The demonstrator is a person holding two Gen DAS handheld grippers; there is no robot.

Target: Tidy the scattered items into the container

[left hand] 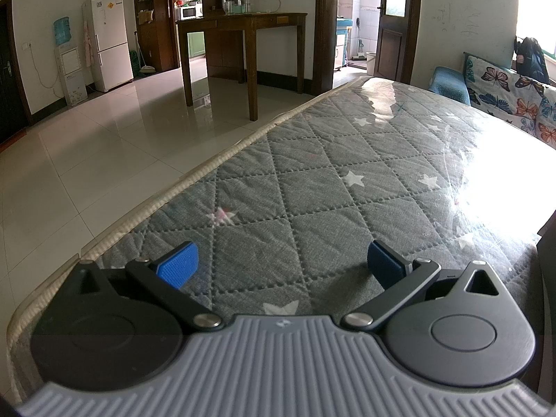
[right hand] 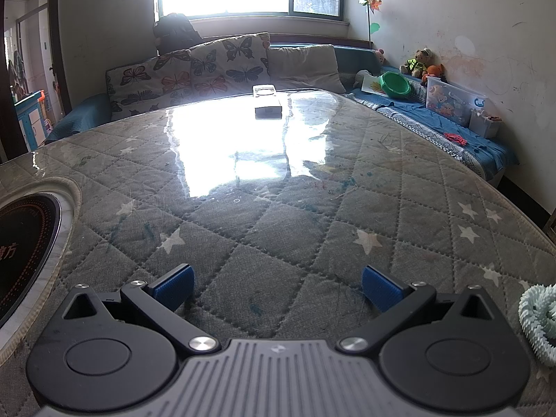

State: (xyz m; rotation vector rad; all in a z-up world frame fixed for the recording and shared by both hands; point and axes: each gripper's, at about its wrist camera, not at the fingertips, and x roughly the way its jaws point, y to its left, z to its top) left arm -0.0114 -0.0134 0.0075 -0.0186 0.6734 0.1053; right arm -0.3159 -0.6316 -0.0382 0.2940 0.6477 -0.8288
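My left gripper (left hand: 282, 267) is open just above a grey quilted table cover (left hand: 312, 187) with white stars, and nothing lies between its blue pads. My right gripper (right hand: 277, 287) is open too, low over the same cover (right hand: 278, 208), holding nothing. At the right edge of the right wrist view lies a pale green ridged item (right hand: 538, 319), to the right of the right finger and partly cut off. A white remote control (right hand: 266, 100) rests far off near the table's back edge. No container on the table shows in either view.
A round black induction hob (right hand: 24, 243) is set into the table at the left. A sofa with butterfly cushions (right hand: 194, 69) runs behind the table. On a blue side bench sit a green bowl (right hand: 394, 85) and a clear plastic box (right hand: 451, 102). Tiled floor (left hand: 87, 160) drops off left.
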